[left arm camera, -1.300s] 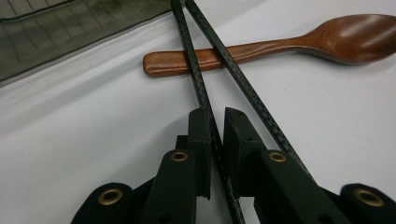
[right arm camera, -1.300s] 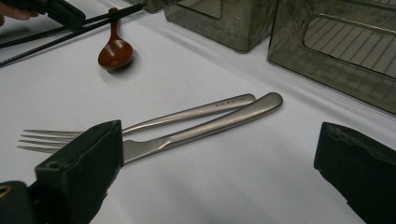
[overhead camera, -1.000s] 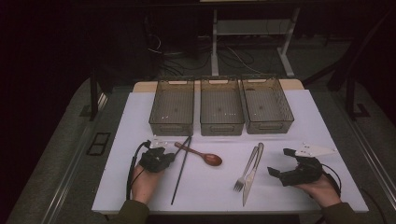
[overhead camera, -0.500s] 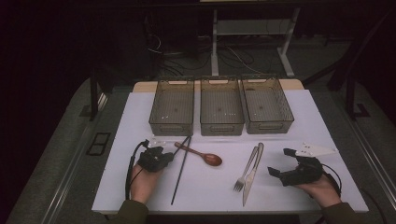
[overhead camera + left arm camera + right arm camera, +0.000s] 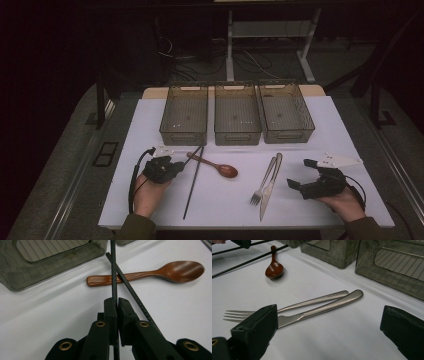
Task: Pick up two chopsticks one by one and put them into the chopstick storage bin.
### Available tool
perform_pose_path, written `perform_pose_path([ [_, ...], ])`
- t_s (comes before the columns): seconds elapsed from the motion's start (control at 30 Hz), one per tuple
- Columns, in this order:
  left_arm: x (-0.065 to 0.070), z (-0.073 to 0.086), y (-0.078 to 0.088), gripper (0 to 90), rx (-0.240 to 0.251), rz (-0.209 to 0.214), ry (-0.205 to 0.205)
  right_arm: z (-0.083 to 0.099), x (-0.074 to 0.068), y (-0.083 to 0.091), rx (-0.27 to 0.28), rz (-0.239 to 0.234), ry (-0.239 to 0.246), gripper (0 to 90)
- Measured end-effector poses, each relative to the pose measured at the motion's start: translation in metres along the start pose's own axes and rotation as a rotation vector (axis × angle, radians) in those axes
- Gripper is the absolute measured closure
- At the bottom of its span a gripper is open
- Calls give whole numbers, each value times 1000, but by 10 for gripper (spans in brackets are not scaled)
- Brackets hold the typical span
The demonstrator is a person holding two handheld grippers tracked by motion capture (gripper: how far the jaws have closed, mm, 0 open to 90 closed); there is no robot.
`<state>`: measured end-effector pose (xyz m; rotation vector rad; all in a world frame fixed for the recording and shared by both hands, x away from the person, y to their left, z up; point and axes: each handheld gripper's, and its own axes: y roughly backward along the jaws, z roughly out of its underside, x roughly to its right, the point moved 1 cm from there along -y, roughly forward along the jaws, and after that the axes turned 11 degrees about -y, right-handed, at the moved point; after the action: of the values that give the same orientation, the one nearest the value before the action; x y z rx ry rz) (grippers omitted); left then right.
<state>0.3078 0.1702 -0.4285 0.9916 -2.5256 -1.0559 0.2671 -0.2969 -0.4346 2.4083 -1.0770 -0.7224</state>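
One black chopstick [image 5: 113,270] is clamped between the jaws of the left gripper [image 5: 117,305], near the front-left of the white table [image 5: 320,150]. A second chopstick [image 5: 132,291] lies beside it, and both cross the handle of the wooden spoon [image 5: 160,272]. Behind them stand three grey bins [image 5: 237,114]. The right gripper [image 5: 306,175] rests with its jaws wide apart, holding nothing, just beside the fork [image 5: 287,307] and knife [image 5: 324,308].

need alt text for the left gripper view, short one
Two black tongs are shut on one thin black chopstick that runs straight up the picture. A second chopstick crosses it at a slant, both lying over the handle of a brown wooden spoon on the white table, with a smoky plastic bin at upper left.
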Motion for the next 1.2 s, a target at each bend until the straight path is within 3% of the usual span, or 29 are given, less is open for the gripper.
perform_pose_path([
  [0.4, -8, -16, 13, 850, 17, 24, -17, 1, 1, 1, 2, -8, -12, 10],
  [0.87, -20, -41, 22, 850, 81, 85, -34, 1, 3, 0, 1, -12, -21, 10],
  [1.2, -35, -58, 25, 850, 89, 74, -46, 0, 3, -3, -2, -17, -23, 9],
])
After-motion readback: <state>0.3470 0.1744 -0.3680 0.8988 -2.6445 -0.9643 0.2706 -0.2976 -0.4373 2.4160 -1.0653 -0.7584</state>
